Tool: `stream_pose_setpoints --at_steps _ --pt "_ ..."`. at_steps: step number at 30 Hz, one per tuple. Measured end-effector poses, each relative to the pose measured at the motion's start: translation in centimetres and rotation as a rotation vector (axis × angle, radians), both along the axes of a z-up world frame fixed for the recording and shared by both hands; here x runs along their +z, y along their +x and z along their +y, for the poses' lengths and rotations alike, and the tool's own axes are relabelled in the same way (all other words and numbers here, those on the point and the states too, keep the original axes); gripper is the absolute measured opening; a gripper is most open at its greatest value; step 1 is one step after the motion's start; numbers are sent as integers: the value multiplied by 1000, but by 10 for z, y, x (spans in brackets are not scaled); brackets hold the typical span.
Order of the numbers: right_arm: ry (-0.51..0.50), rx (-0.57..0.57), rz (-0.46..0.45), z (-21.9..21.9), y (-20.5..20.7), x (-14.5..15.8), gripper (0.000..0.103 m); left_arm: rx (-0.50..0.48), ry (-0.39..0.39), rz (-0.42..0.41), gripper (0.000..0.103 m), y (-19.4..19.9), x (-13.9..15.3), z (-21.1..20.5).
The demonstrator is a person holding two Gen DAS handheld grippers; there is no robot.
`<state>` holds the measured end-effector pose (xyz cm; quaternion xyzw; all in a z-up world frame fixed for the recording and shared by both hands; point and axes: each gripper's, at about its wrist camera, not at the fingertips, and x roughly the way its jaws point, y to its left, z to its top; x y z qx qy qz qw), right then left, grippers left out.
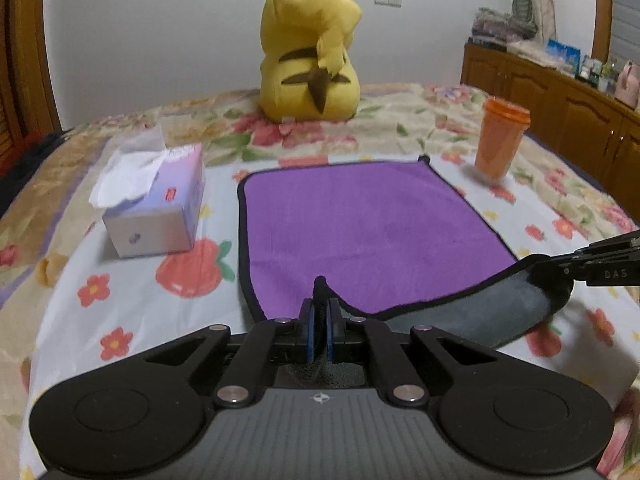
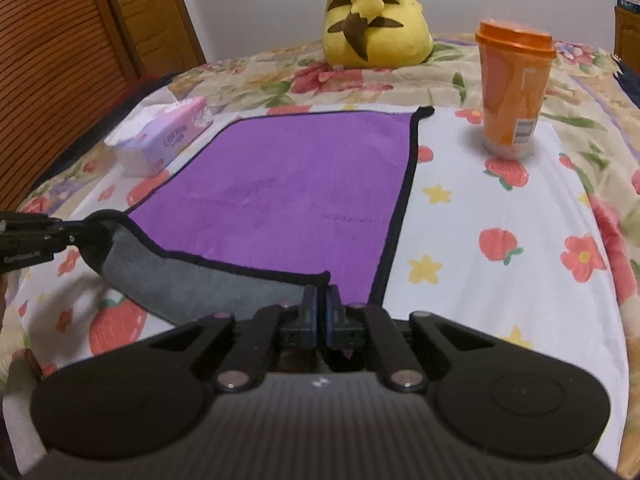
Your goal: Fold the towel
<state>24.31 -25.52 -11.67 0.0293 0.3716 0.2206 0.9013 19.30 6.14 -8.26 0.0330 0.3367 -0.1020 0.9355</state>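
Two grippers each pinch a near corner of the purple microfibre towel (image 1: 360, 224), which lies flat on the floral bedsheet (image 1: 120, 292) with its far edge toward the Pikachu plush (image 1: 308, 44). The left gripper (image 1: 319, 320) has its jaws closed tight on the left near corner, a nub of black hem poking up between the blue pads (image 1: 308, 332). The right gripper (image 2: 322, 312) is likewise clamped on the right near corner, and the near edge hangs between them, showing its grey underside (image 2: 192, 280).

Likely trouble, as I judge it: each grip holds only a sliver of hem, so a quick pull forward could slip a corner free and drop that side. Uneven lifting would skew the fold, leaving edges mismatched. Carrying the edge too far or too wide risks brushing the orange lidded cup (image 2: 512, 88), which stands near the far right corner and looks easy to tip, or nudging the tissue box (image 1: 156, 208) just beside the left edge
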Motion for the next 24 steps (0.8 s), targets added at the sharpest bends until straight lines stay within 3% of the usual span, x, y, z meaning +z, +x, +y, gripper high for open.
stream_pose_setpoints --at_steps 15,24 --pt "42 6 -106 -7 9 18 5 31 -59 -104 8 0 20 3" --pt "18 20 -154 -6 16 23 5 41 -49 -126 8 11 21 3"
